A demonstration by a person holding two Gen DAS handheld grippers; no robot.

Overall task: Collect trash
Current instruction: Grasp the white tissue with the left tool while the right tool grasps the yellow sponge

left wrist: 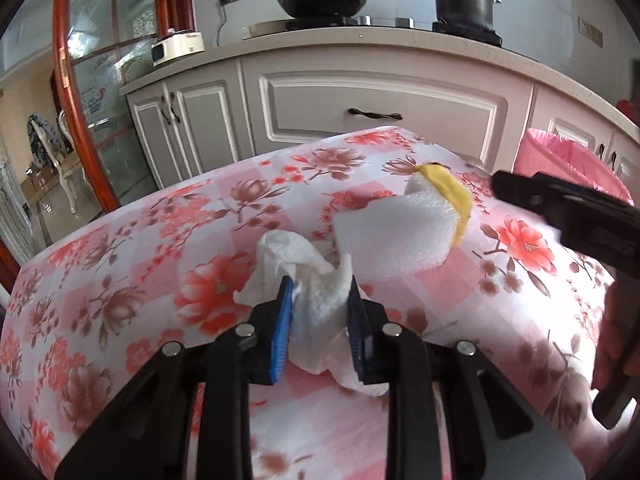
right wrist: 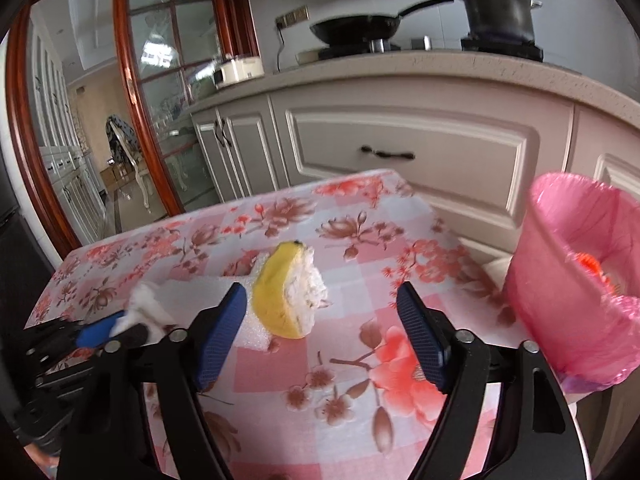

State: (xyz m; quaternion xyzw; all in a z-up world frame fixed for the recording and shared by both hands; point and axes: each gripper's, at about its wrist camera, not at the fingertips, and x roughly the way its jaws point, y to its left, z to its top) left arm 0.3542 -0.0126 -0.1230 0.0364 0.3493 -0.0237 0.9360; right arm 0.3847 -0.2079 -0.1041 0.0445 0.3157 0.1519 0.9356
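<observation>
Your crumpled white tissue (left wrist: 316, 300) sits low in the middle of the left wrist view, bunched up and pressed between two blue pads. Just above and to its right you have a white foam block (left wrist: 384, 228) lying flat, near the tissue. A yellow peel (right wrist: 280, 296) with white pith rests against the foam's far side, at the centre of the right wrist view. Your pink-lined bin (right wrist: 576, 280) stands at the right edge of that view, its mouth open, something orange inside.
</observation>
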